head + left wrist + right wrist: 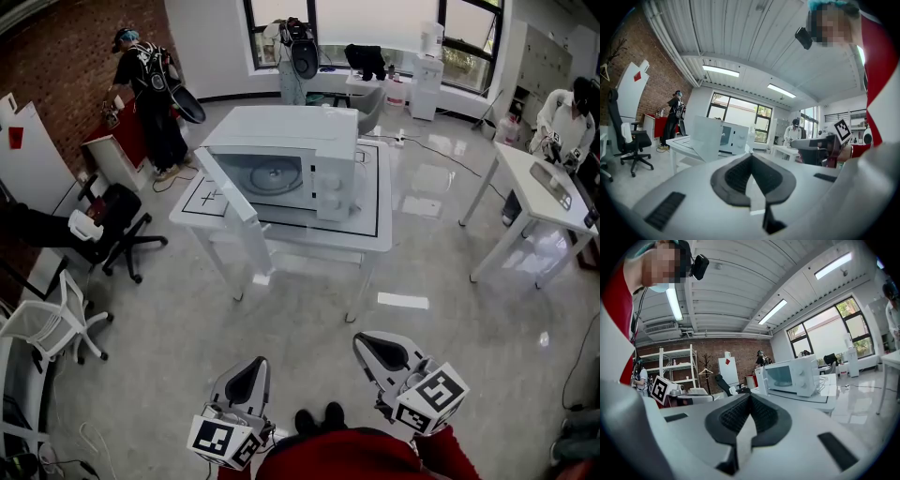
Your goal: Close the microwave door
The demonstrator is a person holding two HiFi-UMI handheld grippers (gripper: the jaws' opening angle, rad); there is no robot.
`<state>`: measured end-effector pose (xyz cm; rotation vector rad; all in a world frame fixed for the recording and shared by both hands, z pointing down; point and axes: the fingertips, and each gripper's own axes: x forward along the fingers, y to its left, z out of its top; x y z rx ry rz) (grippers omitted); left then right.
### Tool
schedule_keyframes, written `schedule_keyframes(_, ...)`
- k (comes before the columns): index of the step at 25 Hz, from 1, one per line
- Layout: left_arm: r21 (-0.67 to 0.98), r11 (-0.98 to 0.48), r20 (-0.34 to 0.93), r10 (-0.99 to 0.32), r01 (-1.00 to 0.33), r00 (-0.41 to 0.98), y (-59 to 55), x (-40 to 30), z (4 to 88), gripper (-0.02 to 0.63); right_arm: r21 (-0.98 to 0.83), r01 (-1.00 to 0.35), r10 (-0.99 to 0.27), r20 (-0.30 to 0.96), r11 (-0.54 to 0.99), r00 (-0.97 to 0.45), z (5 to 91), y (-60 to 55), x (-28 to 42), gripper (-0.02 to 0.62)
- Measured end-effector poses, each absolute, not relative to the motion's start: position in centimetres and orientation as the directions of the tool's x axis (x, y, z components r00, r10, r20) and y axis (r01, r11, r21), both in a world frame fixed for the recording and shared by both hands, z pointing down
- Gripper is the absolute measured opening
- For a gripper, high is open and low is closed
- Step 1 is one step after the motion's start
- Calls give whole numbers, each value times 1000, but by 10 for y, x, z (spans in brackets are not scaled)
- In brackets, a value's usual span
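Closest in, at the bottom of the head view, the left gripper [255, 367] and the right gripper [370, 347] hang side by side over the floor [300, 323], just ahead of the person's red top [356, 459]. The left gripper view shows its 2 fingers [733, 174] pressed together with nothing between them, and the right gripper view shows its fingers [733, 416] the same, so any push will come from closed tips. Well apart from them, the microwave [300, 141] sits in the middle of the tabletop [375, 234], inside a black outline, and its door [228, 187] stands swung out on its left-side hinge, free edge reaching toward the tabletop's front-left edge. Nothing of the task looks done yet; the whole approach lies ahead. Likely trouble: the door's outer face looks away to the left, so a gripper arriving straight on would meet its inner face or edge and push it wider, not shut; the left gripper seems the better placed to go round. Smooth plastic and narrow closed tips could slip off sideways. A push near the hinge would have little leverage, while a hard shove at the free edge might slide the microwave out of its outline or rock the tabletop. Too gentle a push may leave the latch uncaught.
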<state>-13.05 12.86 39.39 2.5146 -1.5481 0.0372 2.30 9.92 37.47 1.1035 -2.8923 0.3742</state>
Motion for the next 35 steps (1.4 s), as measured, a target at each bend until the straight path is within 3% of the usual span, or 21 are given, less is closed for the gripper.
schedule_keyframes(35, 45, -417, 150, -895, -908, 419, 88, -90, 387, 11, -223, -620, -617, 89, 753, -782, 376, 72, 50, 14)
